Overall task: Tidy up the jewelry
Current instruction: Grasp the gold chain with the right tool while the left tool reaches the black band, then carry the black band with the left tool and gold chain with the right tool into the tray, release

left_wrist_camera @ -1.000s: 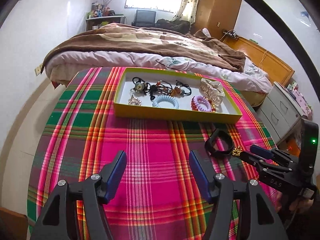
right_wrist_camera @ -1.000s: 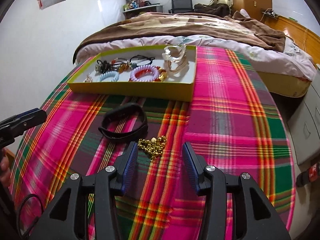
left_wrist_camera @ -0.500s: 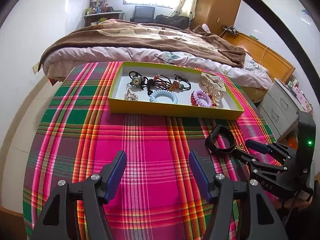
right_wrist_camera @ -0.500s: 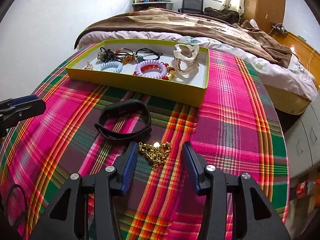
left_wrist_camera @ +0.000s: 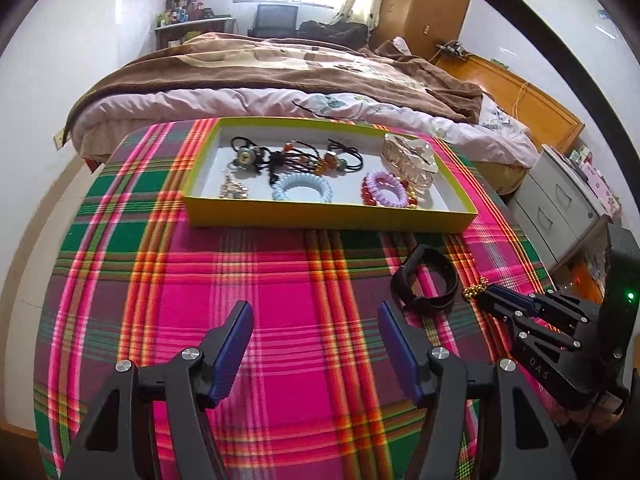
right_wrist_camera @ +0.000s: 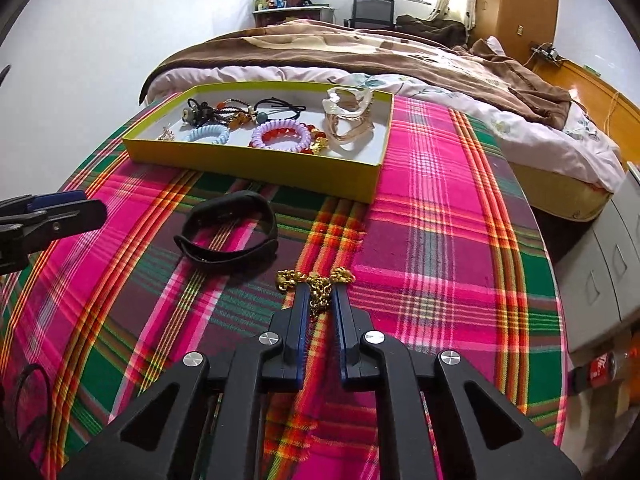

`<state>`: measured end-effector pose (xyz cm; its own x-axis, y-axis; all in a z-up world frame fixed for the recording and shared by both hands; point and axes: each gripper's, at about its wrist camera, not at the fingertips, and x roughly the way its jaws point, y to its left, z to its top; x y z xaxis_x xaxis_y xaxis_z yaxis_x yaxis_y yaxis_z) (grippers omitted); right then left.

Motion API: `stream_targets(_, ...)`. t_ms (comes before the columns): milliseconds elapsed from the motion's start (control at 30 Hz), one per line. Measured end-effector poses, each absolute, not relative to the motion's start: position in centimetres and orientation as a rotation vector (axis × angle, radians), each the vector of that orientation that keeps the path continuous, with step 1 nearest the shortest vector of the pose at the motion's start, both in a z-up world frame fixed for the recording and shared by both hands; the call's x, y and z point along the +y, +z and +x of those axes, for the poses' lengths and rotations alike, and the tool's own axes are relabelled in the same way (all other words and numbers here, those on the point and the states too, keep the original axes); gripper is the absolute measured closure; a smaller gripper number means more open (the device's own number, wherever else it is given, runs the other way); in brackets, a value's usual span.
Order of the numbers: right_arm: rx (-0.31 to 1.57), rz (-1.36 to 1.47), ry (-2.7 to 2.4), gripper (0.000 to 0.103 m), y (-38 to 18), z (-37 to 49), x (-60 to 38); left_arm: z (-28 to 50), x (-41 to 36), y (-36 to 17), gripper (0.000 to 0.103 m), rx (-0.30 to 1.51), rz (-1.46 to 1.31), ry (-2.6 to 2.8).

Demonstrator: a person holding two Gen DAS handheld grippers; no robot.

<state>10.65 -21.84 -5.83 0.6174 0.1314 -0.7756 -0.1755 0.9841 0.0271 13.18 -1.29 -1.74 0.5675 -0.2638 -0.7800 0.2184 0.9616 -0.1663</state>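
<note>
Two pieces lay outside the yellow tray: the black band at centre left and the gold chain at lower centre, pinched between the narrowed right gripper. The left gripper hung spread wide, holding nothing. A slow, straight lift would likely keep dangling links from snagging the plaid cloth.

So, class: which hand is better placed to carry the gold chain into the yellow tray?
Right. The right gripper is closed on the gold chain; the left gripper is open over bare cloth, off to the side.
</note>
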Motion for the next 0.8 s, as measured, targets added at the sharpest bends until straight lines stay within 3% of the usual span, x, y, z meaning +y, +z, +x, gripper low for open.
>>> stream_targets(800,0.682,0.105,0.124,0.092,0.3,7.8,-26.2,17.6,-7.9,-4.5,0.039,1.014,0.038,-0.353)
